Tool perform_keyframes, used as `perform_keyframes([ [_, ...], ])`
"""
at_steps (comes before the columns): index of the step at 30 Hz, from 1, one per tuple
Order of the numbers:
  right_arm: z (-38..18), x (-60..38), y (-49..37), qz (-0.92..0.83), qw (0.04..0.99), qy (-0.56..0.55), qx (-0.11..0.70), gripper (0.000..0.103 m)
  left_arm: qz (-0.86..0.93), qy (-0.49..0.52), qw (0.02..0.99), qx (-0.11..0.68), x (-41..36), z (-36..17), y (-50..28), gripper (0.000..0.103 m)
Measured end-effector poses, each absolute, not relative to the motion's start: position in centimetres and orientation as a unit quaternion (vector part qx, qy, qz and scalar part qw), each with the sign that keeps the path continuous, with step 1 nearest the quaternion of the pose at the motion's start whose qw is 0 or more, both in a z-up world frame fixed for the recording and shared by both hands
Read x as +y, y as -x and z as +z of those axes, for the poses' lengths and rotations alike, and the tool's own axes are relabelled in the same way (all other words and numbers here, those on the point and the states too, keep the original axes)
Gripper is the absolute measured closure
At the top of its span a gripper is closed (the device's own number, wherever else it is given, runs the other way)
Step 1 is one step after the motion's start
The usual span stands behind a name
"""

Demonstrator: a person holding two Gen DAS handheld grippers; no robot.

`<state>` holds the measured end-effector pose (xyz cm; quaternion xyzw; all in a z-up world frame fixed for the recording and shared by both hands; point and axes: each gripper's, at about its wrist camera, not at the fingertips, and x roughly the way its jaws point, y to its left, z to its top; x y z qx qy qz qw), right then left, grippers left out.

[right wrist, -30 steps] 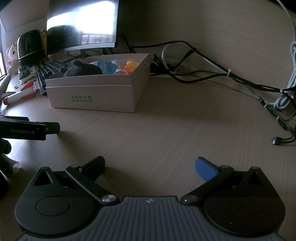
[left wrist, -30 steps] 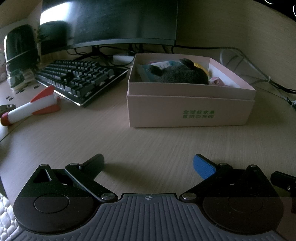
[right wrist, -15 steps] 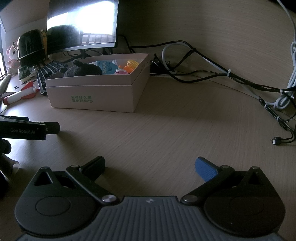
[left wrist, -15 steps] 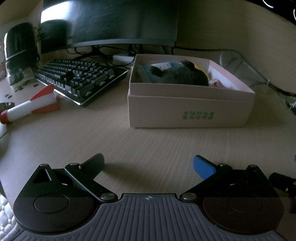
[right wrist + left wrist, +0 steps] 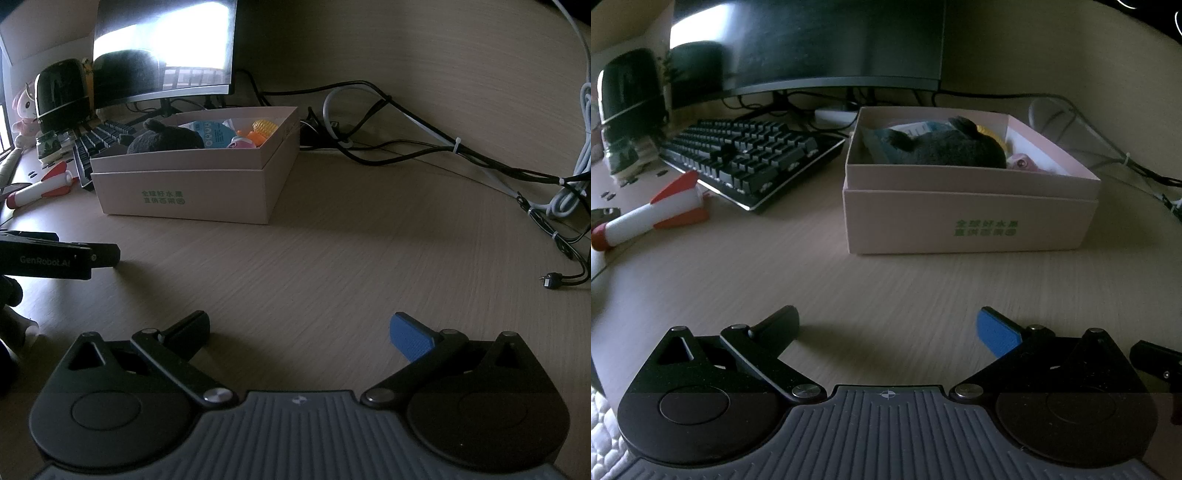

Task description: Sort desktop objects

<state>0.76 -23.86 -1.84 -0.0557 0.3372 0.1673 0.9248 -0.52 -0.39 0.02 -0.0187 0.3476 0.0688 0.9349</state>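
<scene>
Both the left gripper [image 5: 886, 326] and right gripper [image 5: 299, 332] sat with jaws apart and empty, while the toy rocket [image 5: 653, 214] lay far left beside the keyboard [image 5: 746, 155], so reaching for it risked bumping keys or missing the box [image 5: 967, 218]

Bare wooden desk [image 5: 886, 280] ahead is passable up to pink cardboard box [image 5: 967, 218]; black keyboard [image 5: 746, 155] and red-white toy rocket [image 5: 653, 214] block left.
</scene>
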Motion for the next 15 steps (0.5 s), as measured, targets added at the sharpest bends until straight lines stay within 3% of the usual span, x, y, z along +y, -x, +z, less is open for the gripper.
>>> perform_keyframes([
  [15,-1.84,-23.88,-0.75,0.167,0.925,0.056,0.337,0.000,0.069,0.017,0.935,0.348,-0.43,-0.02,0.43,0.000],
])
